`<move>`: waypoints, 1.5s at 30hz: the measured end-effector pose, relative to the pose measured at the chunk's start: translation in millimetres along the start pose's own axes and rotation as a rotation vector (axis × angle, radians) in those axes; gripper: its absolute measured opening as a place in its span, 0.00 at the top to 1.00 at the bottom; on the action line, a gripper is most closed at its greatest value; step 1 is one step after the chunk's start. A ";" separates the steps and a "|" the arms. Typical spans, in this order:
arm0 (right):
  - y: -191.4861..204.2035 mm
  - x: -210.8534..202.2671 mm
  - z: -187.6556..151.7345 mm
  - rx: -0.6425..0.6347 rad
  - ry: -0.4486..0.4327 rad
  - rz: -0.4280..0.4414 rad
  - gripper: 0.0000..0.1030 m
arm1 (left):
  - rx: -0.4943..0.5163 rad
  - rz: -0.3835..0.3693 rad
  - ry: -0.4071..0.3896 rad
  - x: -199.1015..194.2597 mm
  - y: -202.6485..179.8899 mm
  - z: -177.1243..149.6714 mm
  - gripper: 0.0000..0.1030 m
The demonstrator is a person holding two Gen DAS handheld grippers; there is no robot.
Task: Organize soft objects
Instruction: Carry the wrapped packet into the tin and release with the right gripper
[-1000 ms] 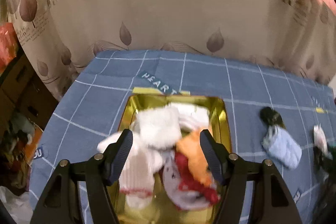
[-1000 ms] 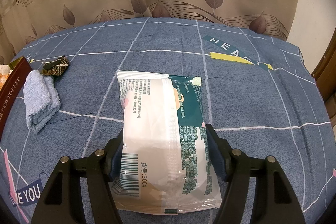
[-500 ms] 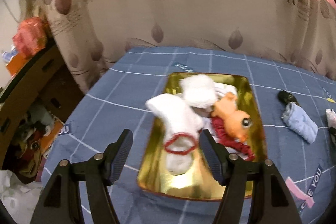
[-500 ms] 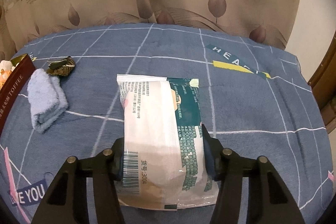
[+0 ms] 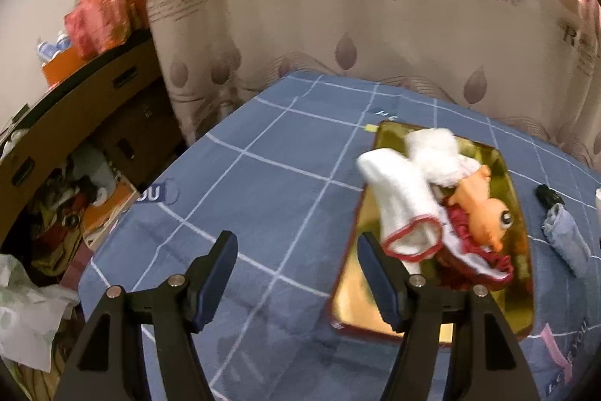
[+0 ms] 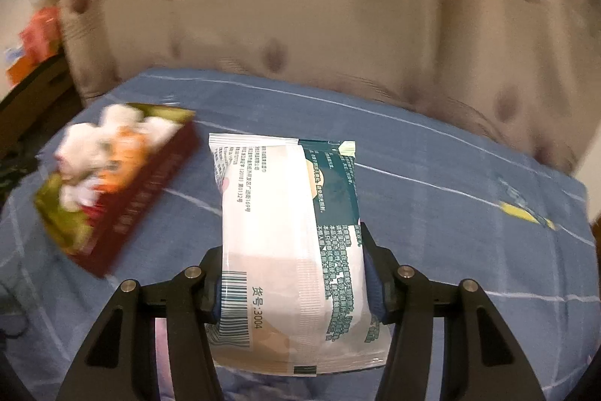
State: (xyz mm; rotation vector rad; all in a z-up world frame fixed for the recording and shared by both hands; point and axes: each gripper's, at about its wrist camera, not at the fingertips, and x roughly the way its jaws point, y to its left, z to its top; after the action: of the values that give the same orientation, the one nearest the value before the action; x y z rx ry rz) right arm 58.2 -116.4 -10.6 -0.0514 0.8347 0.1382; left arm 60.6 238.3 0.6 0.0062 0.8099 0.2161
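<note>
My right gripper (image 6: 291, 273) is shut on a white and green tissue pack (image 6: 289, 213) and holds it above the blue checked cloth. A gold tray with red walls (image 5: 353, 310) holds white socks (image 5: 398, 194), an orange plush toy (image 5: 484, 213) and a red-trimmed cloth. It also shows blurred in the right wrist view (image 6: 124, 213), left of the pack. My left gripper (image 5: 298, 273) is open and empty, above the cloth left of the tray. A folded light blue towel (image 5: 567, 239) lies right of the tray.
A small dark object (image 5: 546, 192) lies by the towel. A leaf-print curtain (image 5: 338, 6) hangs behind the table. Cardboard boxes and clutter (image 5: 75, 138) stand past the table's left edge.
My right gripper has lifted the tissue pack off the cloth and swung left toward the tray. My left gripper has drawn back and left, away from the tray.
</note>
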 end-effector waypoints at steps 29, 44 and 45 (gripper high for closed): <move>203.1 60.9 36.8 -0.236 0.075 0.154 0.49 | -0.075 0.067 0.056 18.2 42.2 -15.9 0.34; 211.5 71.0 41.3 -0.253 0.055 0.122 0.45 | -0.083 0.057 0.071 20.7 43.3 -18.6 0.34; 210.9 69.7 41.2 -0.250 0.056 0.127 0.45 | -0.082 0.057 0.072 21.0 42.9 -18.1 0.34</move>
State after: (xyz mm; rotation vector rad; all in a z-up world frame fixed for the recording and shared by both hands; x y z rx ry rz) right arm 104.7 103.6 -32.8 -0.2381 0.8733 0.3615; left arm 53.6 283.0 -23.2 -0.0557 0.8726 0.3045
